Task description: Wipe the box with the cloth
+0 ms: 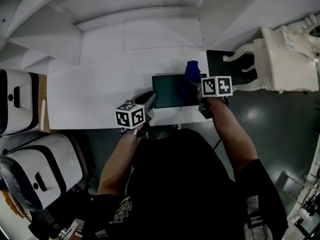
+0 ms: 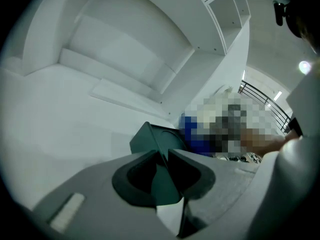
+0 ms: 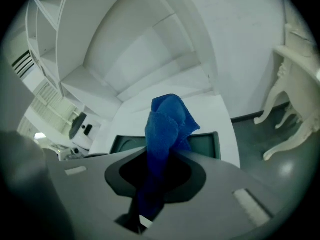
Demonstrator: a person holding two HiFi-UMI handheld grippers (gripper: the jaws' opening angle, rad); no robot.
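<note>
A dark green flat box (image 1: 170,91) lies near the front edge of the white table (image 1: 95,94). My left gripper (image 1: 151,100) is at the box's left edge. In the left gripper view its jaws stand closed on a corner of the box (image 2: 156,140), with the left gripper (image 2: 164,160) pinching the thin wall. My right gripper (image 1: 195,85) hangs over the box's right end, shut on a blue cloth (image 1: 192,70). In the right gripper view the cloth (image 3: 167,121) sticks up out of the right gripper (image 3: 159,176), with the box (image 3: 206,145) below it.
A white ornate piece of furniture (image 1: 282,54) stands on the dark floor at right. Two white and black machines (image 1: 20,101) (image 1: 42,166) sit at the left. A dark mat (image 1: 220,59) lies behind the box. White shelving (image 1: 150,14) rises beyond the table.
</note>
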